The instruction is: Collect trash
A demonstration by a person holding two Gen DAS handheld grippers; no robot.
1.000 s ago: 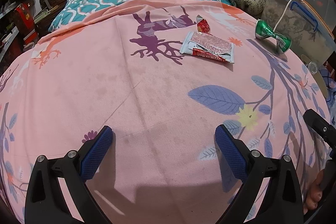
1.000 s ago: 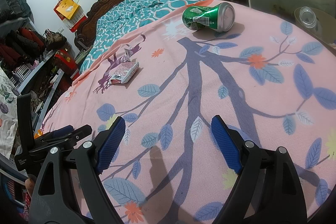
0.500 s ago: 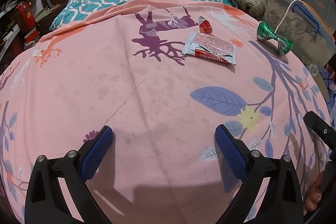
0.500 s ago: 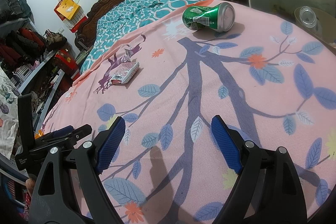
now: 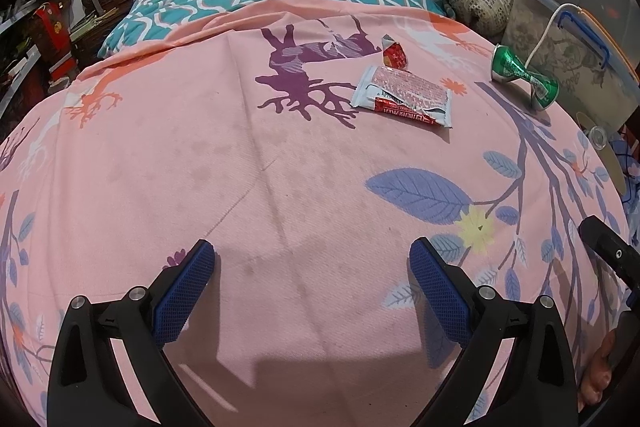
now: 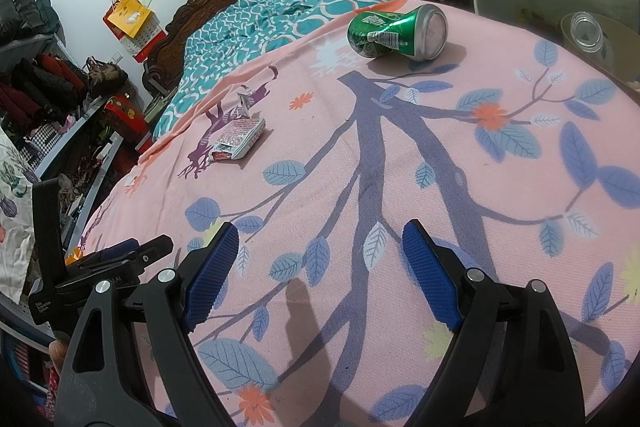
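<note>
Print on the snack wrapper [image 5: 402, 95] is too small to read.

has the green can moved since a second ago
No. The crushed green can lies in the same spot on the pink sheet, just above the top of the printed purple branch, as before.

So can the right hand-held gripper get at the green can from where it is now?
Probably yes. The right hand-held gripper is open and empty, and only bare pink sheet lies between it and the crushed can.
</note>
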